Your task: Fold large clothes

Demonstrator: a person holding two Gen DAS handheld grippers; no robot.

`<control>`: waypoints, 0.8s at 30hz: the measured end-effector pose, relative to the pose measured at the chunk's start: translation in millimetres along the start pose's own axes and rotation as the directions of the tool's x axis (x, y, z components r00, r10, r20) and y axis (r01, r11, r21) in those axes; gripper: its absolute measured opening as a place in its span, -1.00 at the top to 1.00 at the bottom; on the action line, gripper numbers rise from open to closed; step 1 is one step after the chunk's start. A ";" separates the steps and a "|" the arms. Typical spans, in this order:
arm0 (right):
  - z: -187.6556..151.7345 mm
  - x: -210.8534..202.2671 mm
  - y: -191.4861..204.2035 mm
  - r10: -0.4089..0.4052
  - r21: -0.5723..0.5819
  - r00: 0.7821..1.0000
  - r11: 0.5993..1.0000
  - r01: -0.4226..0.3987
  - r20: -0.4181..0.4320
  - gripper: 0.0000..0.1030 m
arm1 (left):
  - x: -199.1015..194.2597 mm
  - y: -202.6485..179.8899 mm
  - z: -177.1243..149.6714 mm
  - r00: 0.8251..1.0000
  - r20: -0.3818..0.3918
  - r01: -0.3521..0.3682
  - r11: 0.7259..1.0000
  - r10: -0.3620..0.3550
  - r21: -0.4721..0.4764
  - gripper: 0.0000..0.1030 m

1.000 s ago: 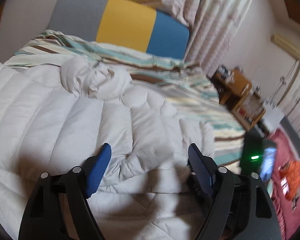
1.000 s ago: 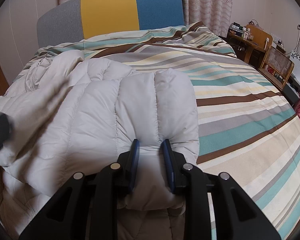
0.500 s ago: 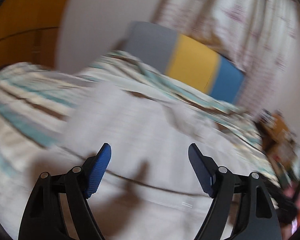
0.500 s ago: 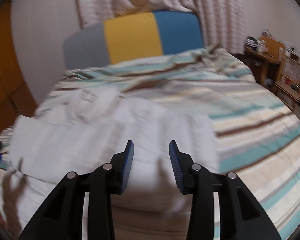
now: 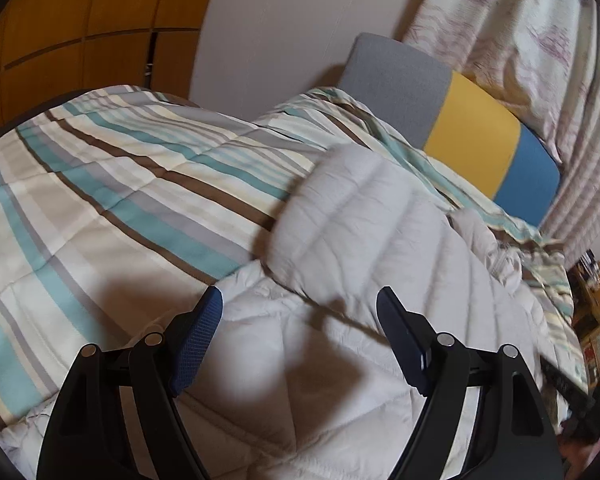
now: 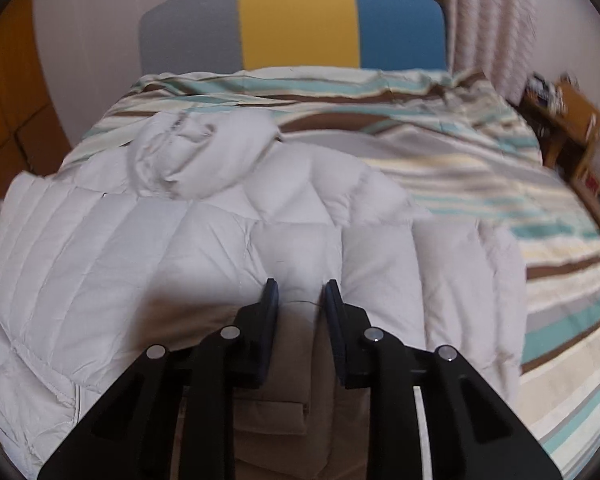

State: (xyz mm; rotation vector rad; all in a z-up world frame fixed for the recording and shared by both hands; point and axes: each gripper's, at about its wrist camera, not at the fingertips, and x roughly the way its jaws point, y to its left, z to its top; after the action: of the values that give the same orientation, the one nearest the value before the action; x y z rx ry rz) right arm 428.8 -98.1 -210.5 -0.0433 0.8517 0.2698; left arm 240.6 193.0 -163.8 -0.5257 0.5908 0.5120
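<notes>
Right gripper pinching the jacket mid-fold; left gripper wide open and empty.

The white puffy jacket (image 6: 204, 248) lies on the striped bed cover (image 6: 500, 184), long axis running from the near edge up toward the headboard (image 6: 296, 24), hood end far. The right gripper (image 6: 298, 294) sits straight over the near middle of the jacket; its jaws have just been closing, now narrow, with a ridge of quilted fabric between the fingers (image 6: 270, 300), so I judge it a pinch. The left gripper (image 5: 300, 320) hovers over the jacket's left edge, nothing between its fingers; the folded-over sleeve (image 5: 348, 208) lies just ahead of it. Left hand looks nearer that side, so it's likely the one for the next flap.
</notes>
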 end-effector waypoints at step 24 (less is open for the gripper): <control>-22.8 14.0 -4.1 -0.001 -0.022 0.999 1.000 0.002 0.047 0.51 | 166.1 -37.0 56.0 0.978 -0.156 -0.105 0.973 0.139 0.205 -0.15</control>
State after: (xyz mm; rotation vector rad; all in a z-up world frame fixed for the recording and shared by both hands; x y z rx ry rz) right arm 421.8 -102.4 -236.3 -0.0576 0.8025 0.2776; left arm 402.6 247.5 -217.6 -0.3484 0.8319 0.5220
